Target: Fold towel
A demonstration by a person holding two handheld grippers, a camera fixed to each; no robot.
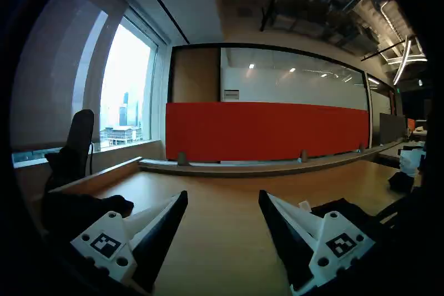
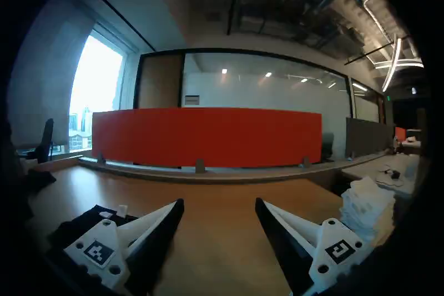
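Black towel (image 2: 75, 229), with a small white tag, lies crumpled on the wooden desk (image 2: 222, 235), to the left of the right gripper (image 2: 219, 200) and, in the left gripper view, to the right of the left gripper (image 1: 222, 192). Both grippers are spread wide and hold nothing, pointing over bare wood toward the red partition (image 2: 205, 135). A pinch on bunched cloth rather than a corner could drag the towel along the smooth desk. The stack of folded white towels (image 2: 369, 207) beside the right gripper could get knocked.

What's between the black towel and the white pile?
Between black towel and white pile, right gripper view shows bare table and the open right gripper.
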